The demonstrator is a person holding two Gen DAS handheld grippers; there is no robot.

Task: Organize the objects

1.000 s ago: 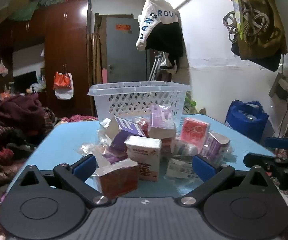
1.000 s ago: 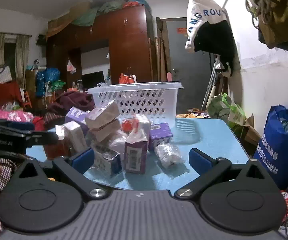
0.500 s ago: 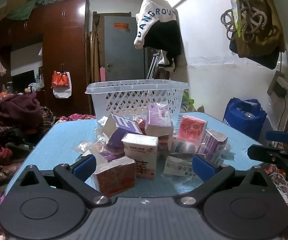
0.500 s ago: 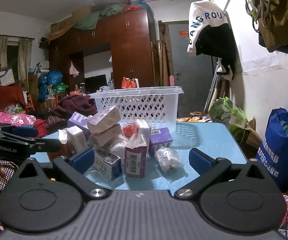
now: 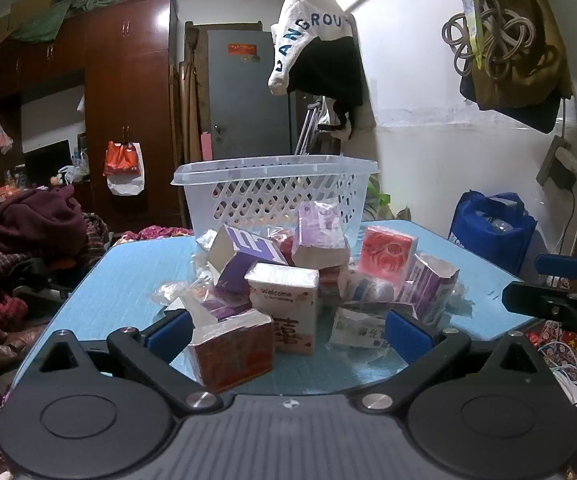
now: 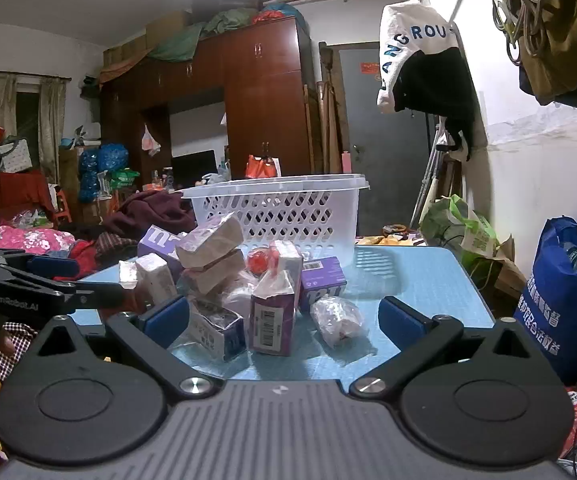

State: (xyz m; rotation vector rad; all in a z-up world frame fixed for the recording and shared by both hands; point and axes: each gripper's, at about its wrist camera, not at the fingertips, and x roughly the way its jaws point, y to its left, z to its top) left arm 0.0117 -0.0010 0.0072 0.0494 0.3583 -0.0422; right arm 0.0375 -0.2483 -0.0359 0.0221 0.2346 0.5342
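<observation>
Over the last second I've eased my left gripper (image 5: 286, 330) closer: the red-brown wrapped packet (image 5: 230, 346) now looms larger at lower centre. Both jaws gape, holding nothing. The white lattice plastic basket (image 5: 274, 194) waits mid-frame behind the pile on the blue surface (image 5: 128, 276); sorting hasn't begun.

I'm looking into a lived-in home, a crowded bedroom or living room. A tall dark wooden wardrobe (image 6: 264, 108) fills the middle of the right wrist frame, with bundles stacked on top (image 6: 216, 20). At left there are curtains (image 6: 50, 120) and a heap of clothes and floral bedding (image 6: 24, 238). A white and black jacket (image 5: 316, 56) hangs on the wall at upper centre of the left wrist frame, beside a grey door (image 5: 244, 96). A blue shopping bag (image 6: 568, 296) sits on the floor at right.
</observation>
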